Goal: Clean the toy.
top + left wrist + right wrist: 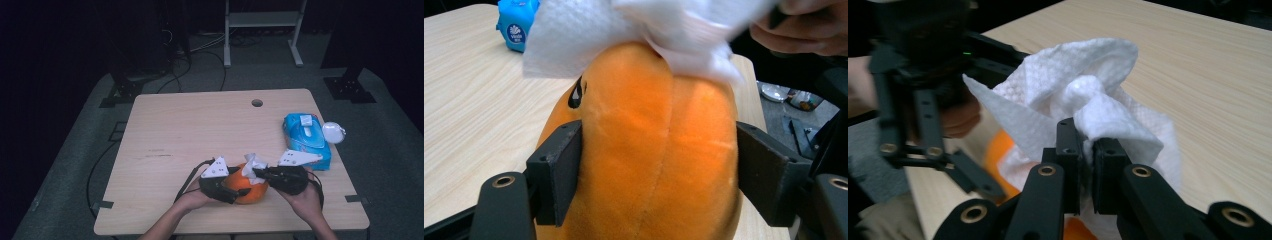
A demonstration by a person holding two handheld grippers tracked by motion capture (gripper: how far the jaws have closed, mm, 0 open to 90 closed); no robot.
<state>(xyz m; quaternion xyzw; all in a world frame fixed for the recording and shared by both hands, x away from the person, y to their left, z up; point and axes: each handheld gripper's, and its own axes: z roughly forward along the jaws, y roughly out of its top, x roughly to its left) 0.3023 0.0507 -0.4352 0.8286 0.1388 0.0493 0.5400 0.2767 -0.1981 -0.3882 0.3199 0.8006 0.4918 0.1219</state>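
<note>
An orange plush toy [248, 190] sits near the table's front edge, and my left gripper [235, 192] is shut on it. In the left gripper view the two pads [558, 170] press into the plush toy [654, 150] on both sides. A crumpled white tissue [254, 165] lies against the toy's top. My right gripper [257, 173] is shut on that tissue. In the right gripper view the tissue [1083, 105] bunches out from between the closed right gripper [1089, 150], with a strip of orange plush [998, 150] beneath it.
A blue tissue pack [306, 140] lies at the table's right edge, with a small white round object [333, 132] beside it. The wooden table [190, 130] has a round cable hole [257, 103] near its far edge. A white frame stands on the floor beyond.
</note>
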